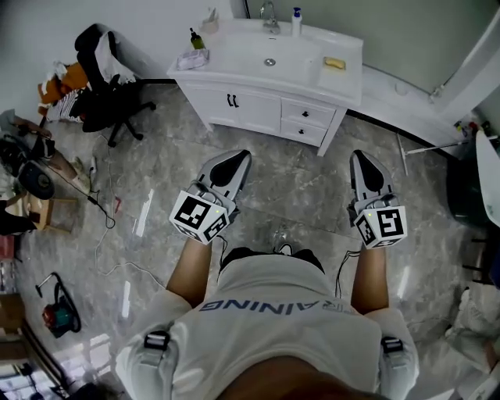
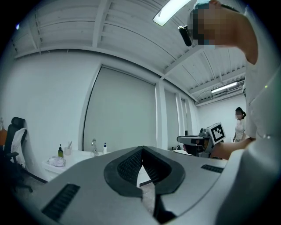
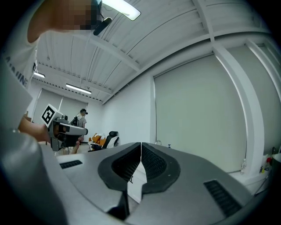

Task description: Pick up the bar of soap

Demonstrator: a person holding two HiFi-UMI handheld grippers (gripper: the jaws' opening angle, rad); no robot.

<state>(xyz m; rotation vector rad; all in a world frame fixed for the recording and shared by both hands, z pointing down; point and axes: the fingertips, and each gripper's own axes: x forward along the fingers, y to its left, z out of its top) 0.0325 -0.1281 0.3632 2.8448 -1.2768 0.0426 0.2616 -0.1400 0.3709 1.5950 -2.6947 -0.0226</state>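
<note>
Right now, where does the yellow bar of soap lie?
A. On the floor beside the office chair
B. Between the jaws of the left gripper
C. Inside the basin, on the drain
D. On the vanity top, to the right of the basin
D: in the head view the bar of soap lies flat on the white vanity top, to the right of the basin.

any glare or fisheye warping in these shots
Head view: sharp, edges slightly bowed, pale light streaks on the glossy floor, bar of soap small but clear. Left gripper view: heavy fisheye, dark round vignette, ceiling light blown out. Right gripper view: same warping, light strip also overexposed.
</note>
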